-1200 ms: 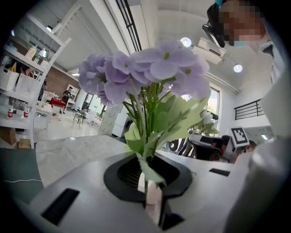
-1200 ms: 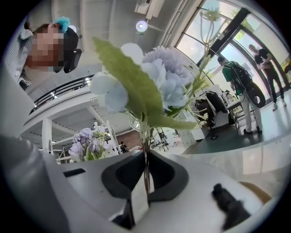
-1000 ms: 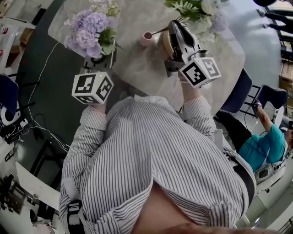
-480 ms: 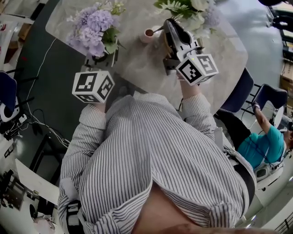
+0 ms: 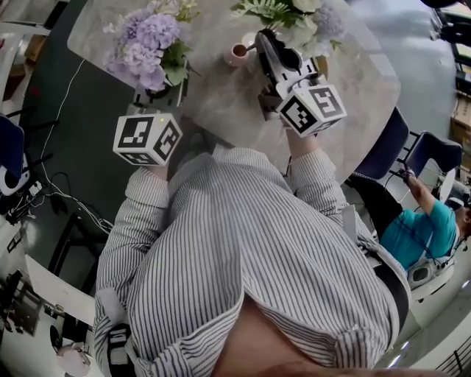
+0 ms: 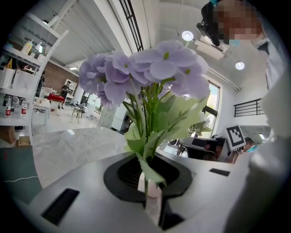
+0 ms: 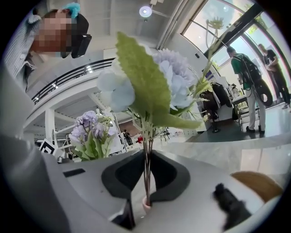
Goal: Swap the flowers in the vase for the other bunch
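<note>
My left gripper [image 6: 150, 191] clamps the purple bunch [image 5: 147, 48] aside while my right gripper [image 7: 146, 191], closed on the pale bunch [image 5: 294, 18], hangs by the pink vase [image 5: 237, 53] on the table [image 5: 221, 103]; stems should go in straight and slow.

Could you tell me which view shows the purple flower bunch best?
The left gripper view: the purple flower bunch fills the frame, stems clamped in the left tool. The head view shows it from above; the right gripper view, small in the background.
</note>
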Motion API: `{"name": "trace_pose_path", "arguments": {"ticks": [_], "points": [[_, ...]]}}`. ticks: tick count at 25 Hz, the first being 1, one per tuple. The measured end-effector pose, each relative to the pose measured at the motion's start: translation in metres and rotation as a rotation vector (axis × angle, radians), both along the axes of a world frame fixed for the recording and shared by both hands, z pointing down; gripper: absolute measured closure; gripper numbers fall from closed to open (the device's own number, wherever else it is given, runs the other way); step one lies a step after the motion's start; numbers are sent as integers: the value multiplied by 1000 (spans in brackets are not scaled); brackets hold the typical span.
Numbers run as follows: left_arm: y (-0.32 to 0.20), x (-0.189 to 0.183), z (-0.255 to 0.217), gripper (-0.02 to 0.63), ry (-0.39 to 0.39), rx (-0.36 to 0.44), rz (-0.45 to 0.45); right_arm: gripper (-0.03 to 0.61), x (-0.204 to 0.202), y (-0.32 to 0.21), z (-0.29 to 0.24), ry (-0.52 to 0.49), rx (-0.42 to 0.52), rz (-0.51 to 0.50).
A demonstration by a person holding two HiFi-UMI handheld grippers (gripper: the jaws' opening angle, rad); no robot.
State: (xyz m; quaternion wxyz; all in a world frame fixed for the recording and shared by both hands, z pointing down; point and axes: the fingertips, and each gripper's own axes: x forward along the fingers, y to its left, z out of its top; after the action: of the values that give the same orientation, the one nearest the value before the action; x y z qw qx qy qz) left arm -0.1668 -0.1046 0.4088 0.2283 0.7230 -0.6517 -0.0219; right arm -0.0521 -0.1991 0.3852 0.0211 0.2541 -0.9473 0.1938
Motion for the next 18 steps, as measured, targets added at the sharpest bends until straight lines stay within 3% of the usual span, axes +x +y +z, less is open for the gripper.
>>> {"name": "trace_pose_path", "arguments": {"ticks": [18], "points": [[1, -7, 26, 568, 51, -56, -13, 543, -17, 5, 44, 115, -28, -15]]}}
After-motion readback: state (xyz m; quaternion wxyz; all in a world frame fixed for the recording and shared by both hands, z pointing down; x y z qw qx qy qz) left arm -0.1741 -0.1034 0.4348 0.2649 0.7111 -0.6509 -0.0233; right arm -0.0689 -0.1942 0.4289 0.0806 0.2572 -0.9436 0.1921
